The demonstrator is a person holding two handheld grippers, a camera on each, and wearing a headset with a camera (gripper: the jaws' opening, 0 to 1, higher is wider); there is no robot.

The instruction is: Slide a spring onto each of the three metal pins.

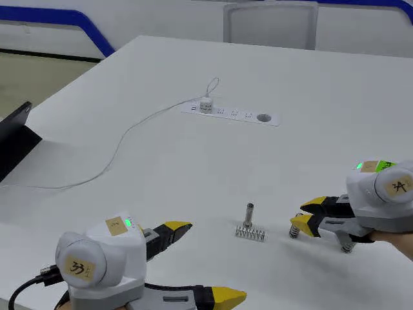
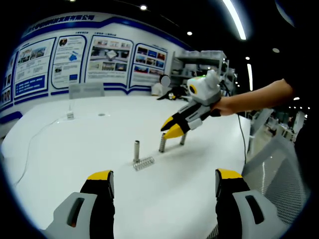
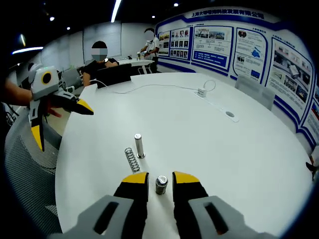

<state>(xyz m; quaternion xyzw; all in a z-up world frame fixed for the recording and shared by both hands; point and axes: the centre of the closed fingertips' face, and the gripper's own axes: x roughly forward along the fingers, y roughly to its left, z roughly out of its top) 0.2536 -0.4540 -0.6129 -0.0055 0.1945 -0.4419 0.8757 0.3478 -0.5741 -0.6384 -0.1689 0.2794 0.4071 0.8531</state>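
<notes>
Since right claw [image 3: 160, 177] sits narrow astride sprung pin [image 3: 161, 184], left claw [image 2: 164, 175] wide: best back off, pinch loose spring [image 3: 131, 159] mid-coil, align over bare pin [image 3: 138, 145].

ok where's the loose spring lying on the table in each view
Head view: loose spring low centre, just below the bare pin.
Left gripper view: spring at centre, by the pin's foot.
Right gripper view: spring left of centre, left of pin.
Shared landmark: that bare pin.
</notes>
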